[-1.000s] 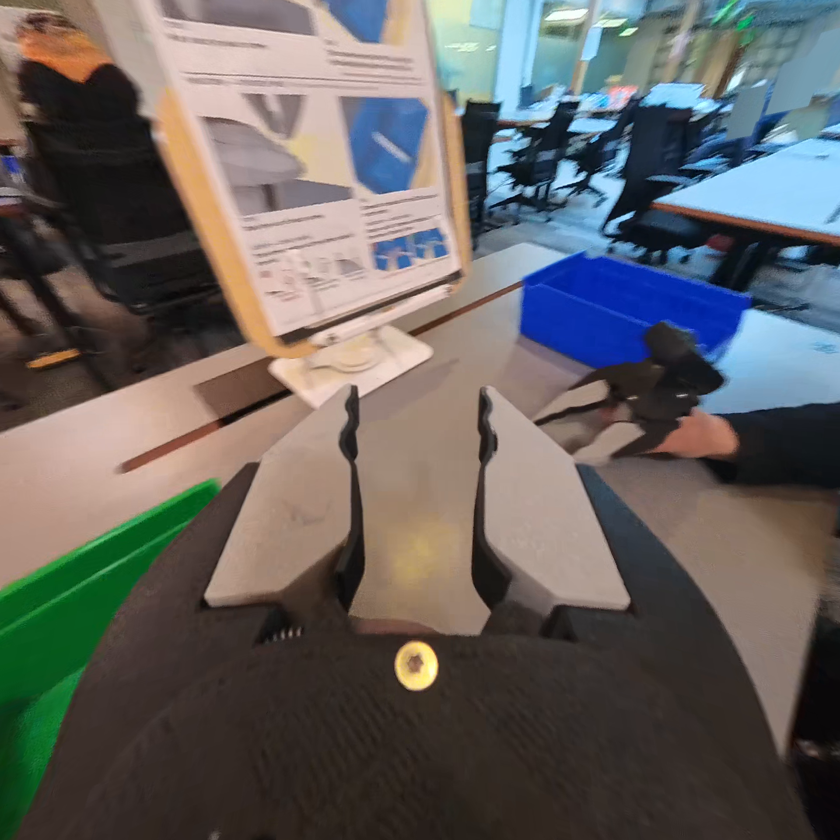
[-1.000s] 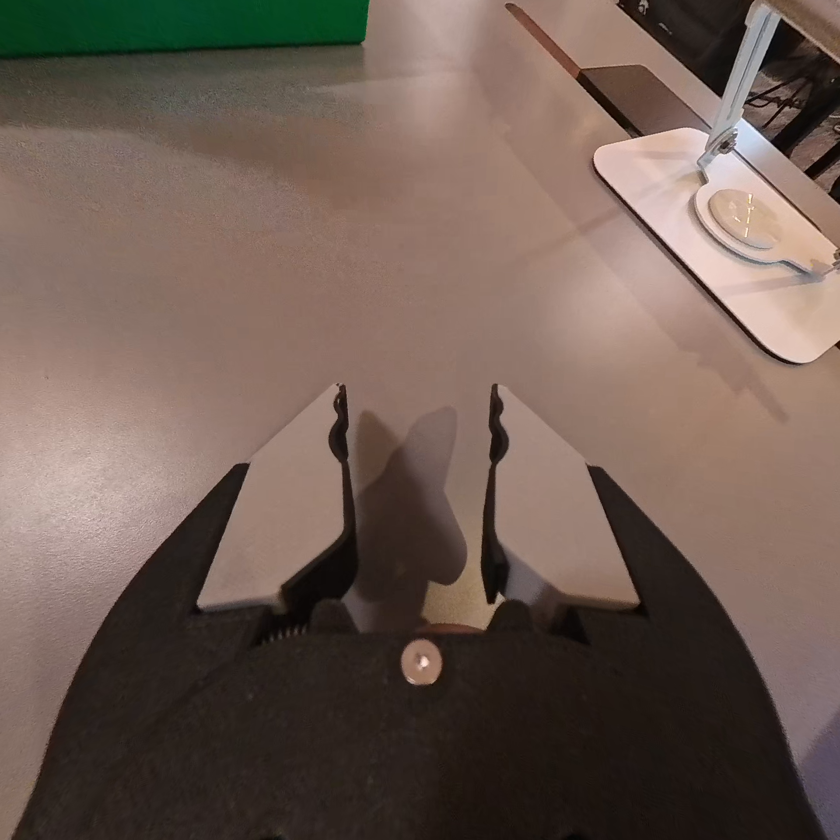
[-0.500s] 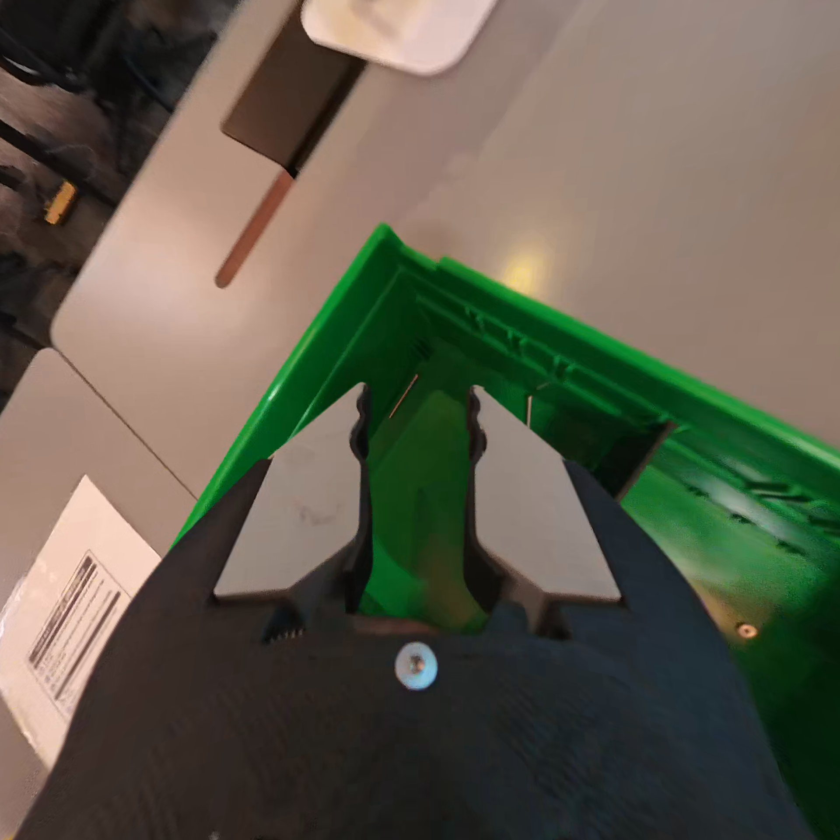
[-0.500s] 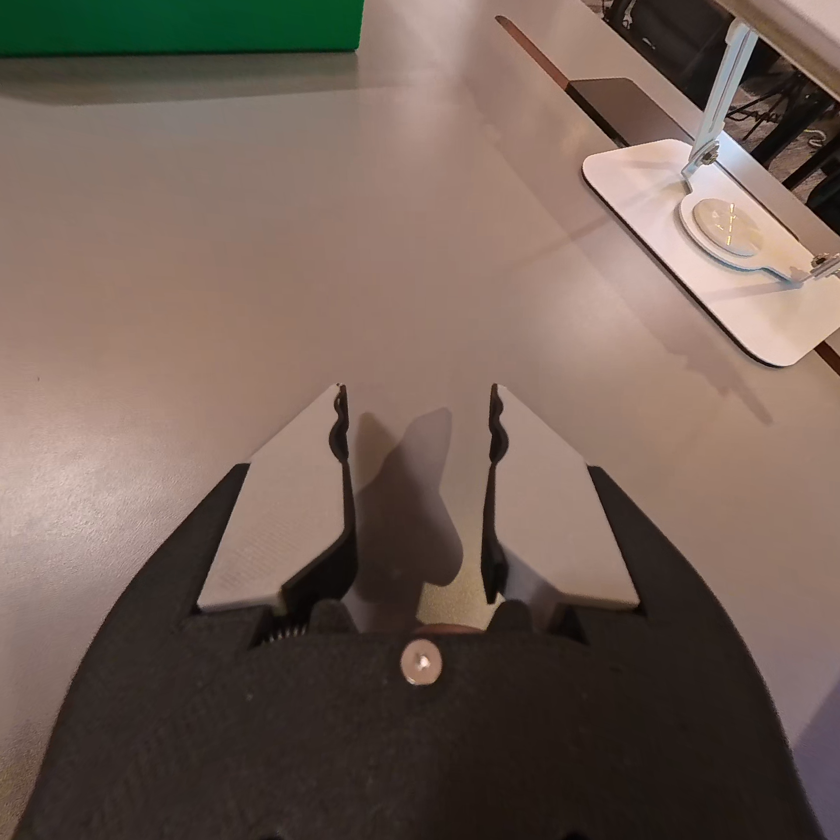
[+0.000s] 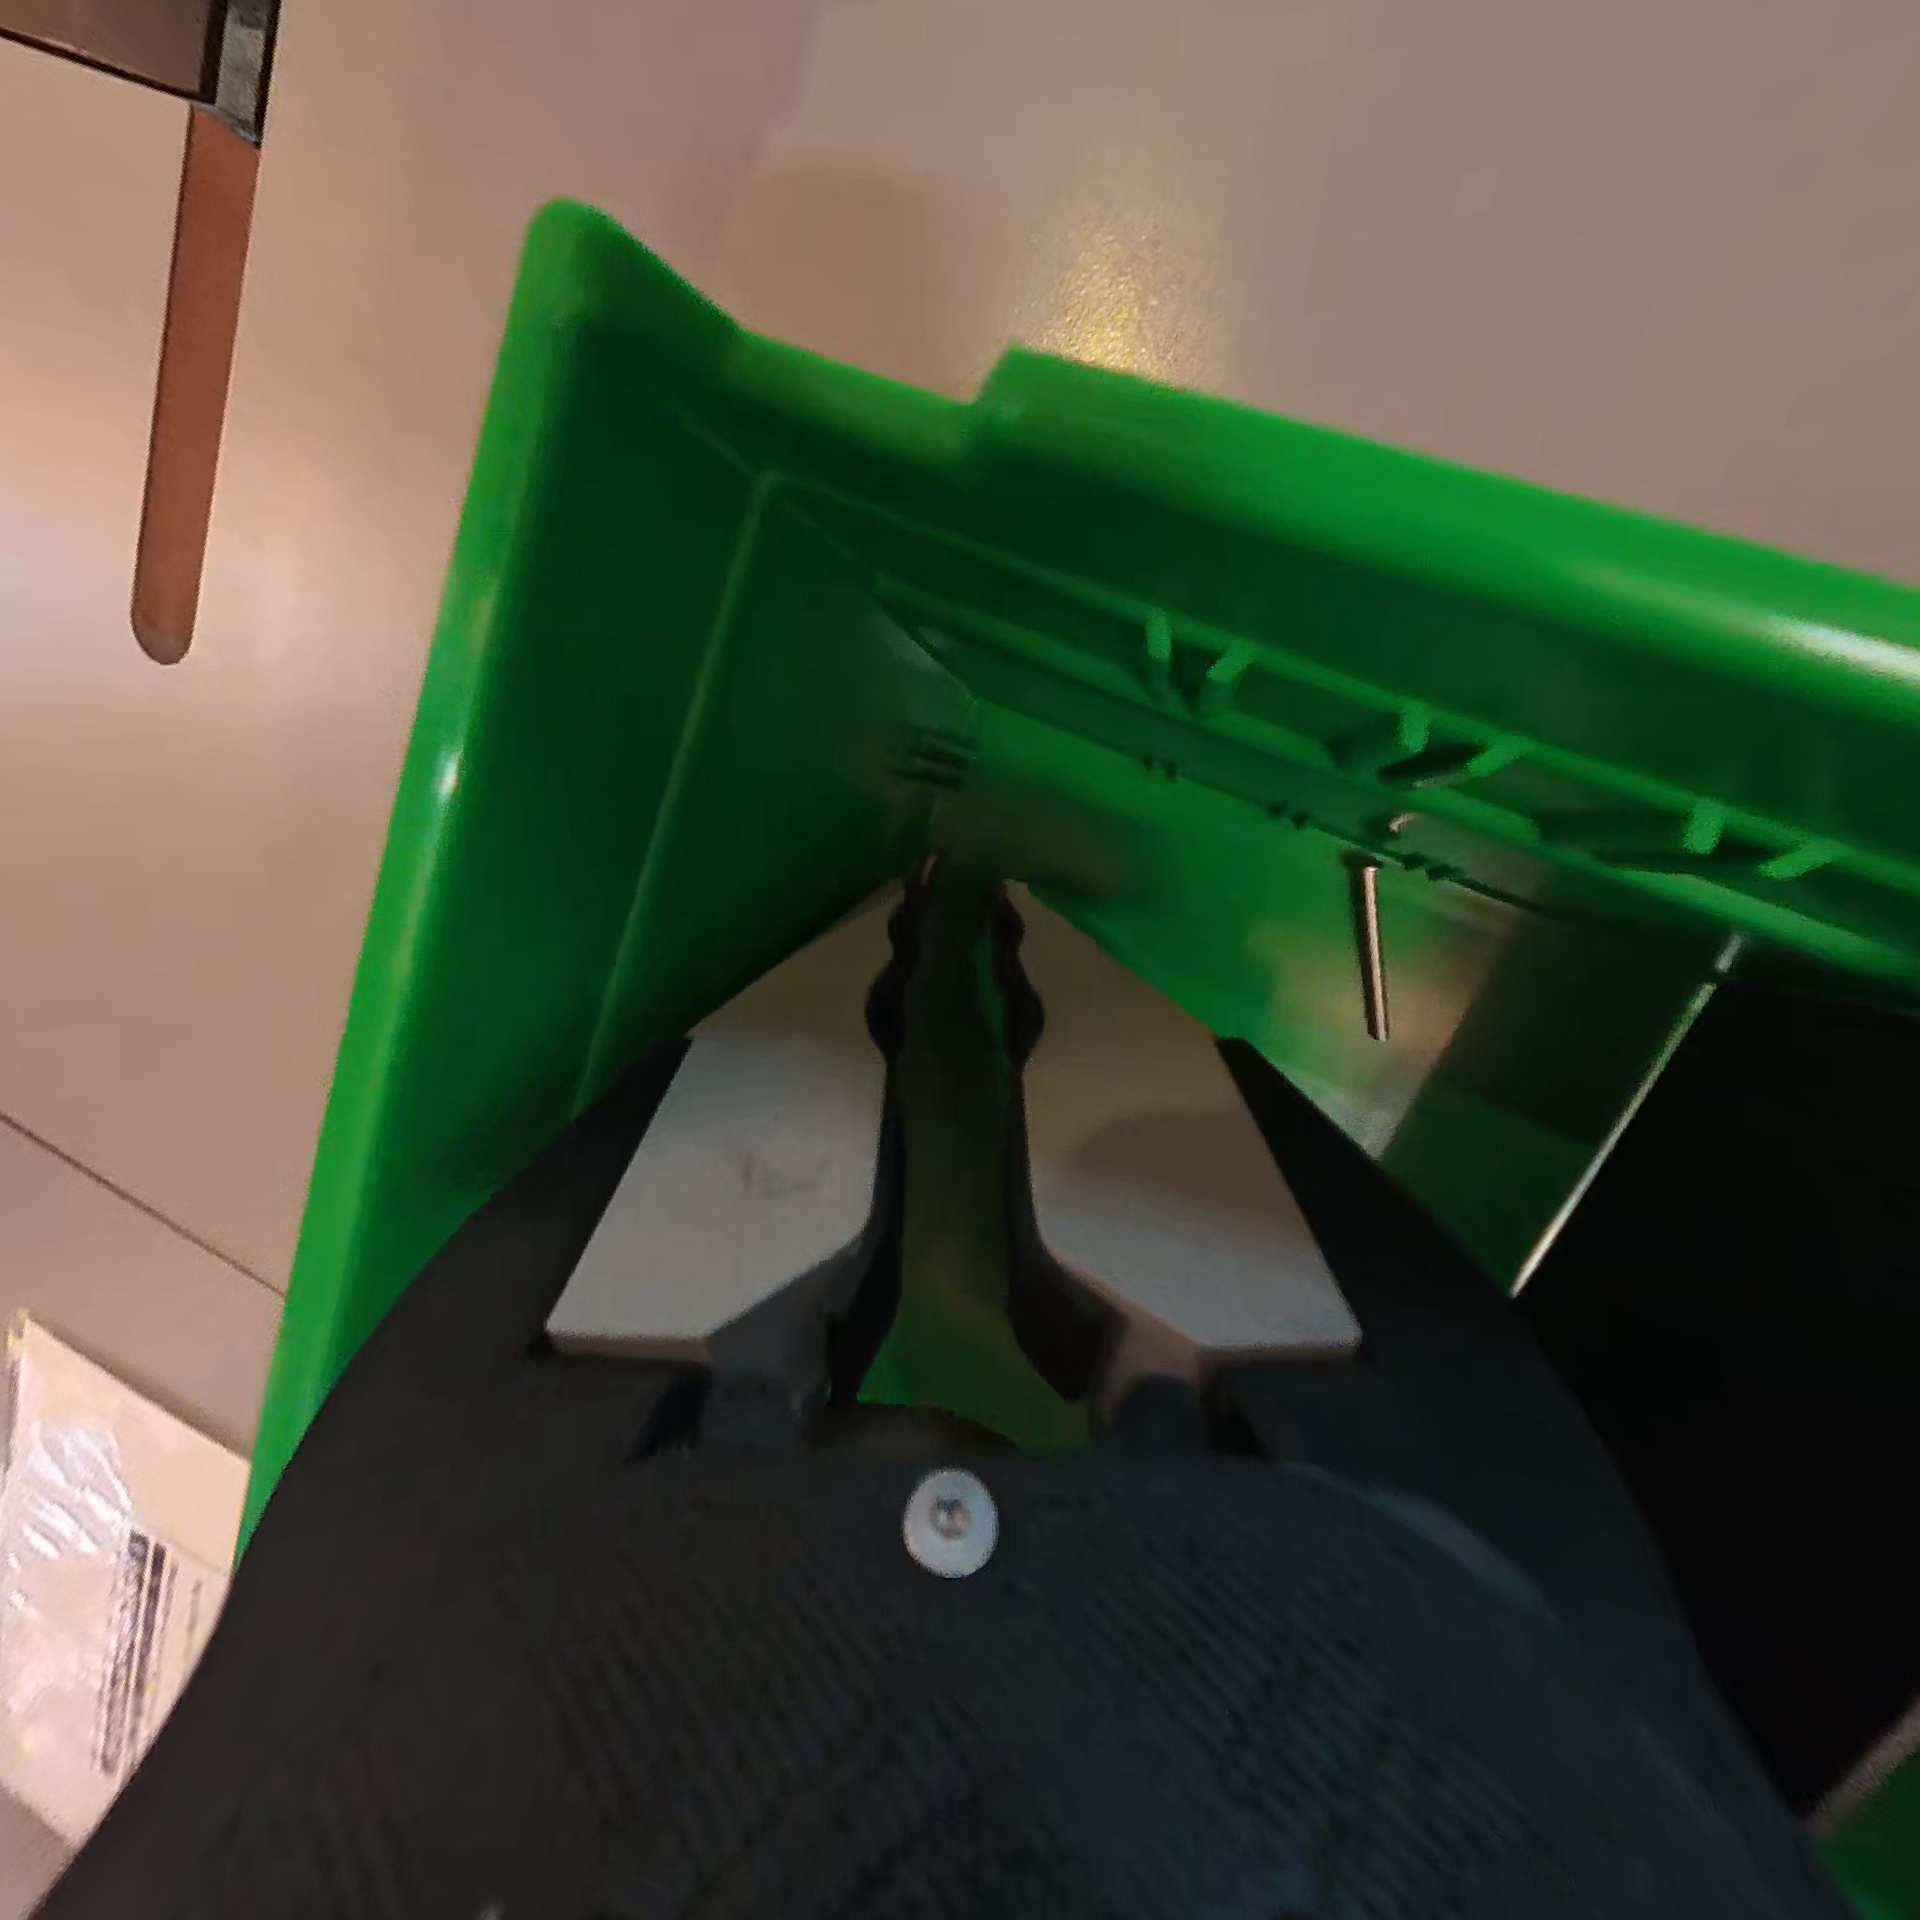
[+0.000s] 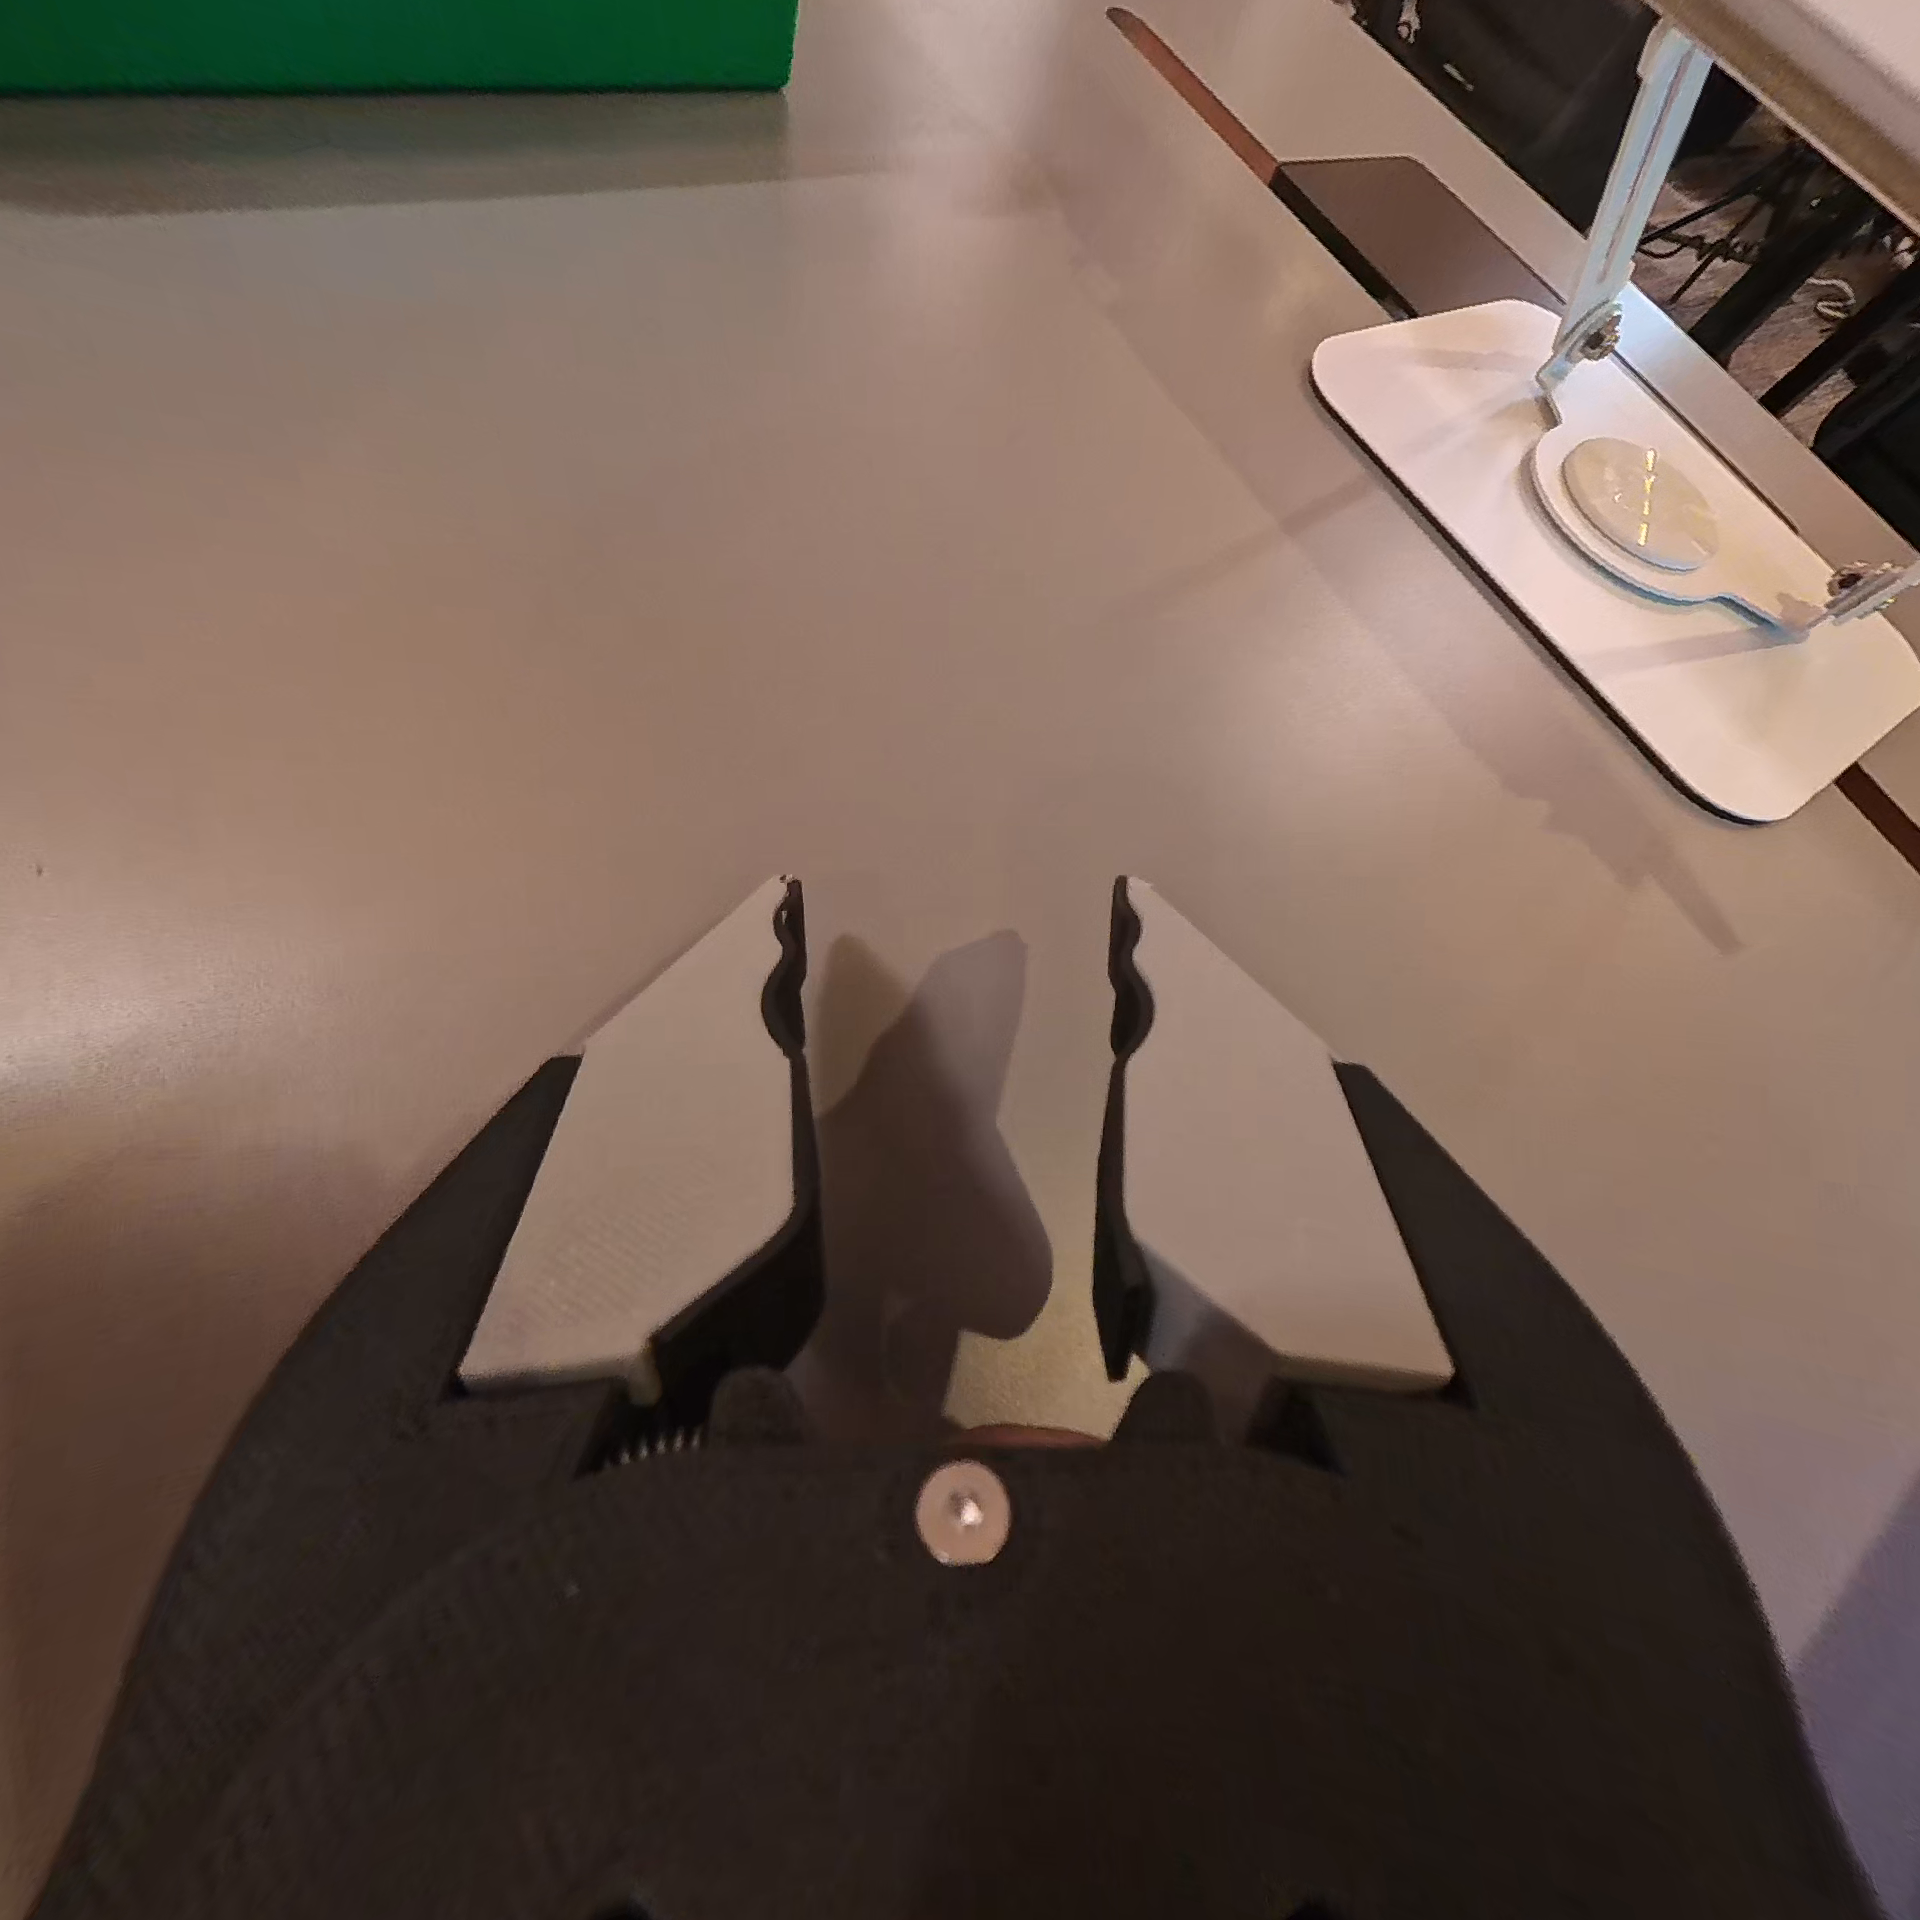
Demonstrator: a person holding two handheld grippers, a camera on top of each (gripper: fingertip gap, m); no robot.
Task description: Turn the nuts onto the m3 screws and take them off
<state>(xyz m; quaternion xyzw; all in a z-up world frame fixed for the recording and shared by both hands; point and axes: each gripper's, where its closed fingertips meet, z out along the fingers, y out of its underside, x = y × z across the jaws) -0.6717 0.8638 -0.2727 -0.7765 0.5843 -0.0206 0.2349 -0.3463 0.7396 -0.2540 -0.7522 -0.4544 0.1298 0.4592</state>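
In the left wrist view my left gripper [image 5: 956,894] reaches down into the far corner of a green bin [image 5: 499,831]. Its jaws stand only a narrow gap apart. The end of a thin metal screw [image 5: 932,862] shows just beyond the left fingertip; I cannot tell whether it is touched. A second screw [image 5: 1371,951] lies against the bin's far wall to the right. No nut is visible. In the right wrist view my right gripper [image 6: 956,904] is open and empty, low over the grey table [image 6: 623,520].
The green bin's side [image 6: 395,42] shows at the top left of the right wrist view. A white stand base [image 6: 1621,561] sits at the right by the table's edge. A clear bag with a label [image 5: 94,1538] lies left of the bin. The tips of one gripper are about 35 cm away from the tips of the other.
My left gripper swung from facing the room down into the green bin, went deeper into its corner, and its jaws narrowed. My right gripper barely moved and stayed open.
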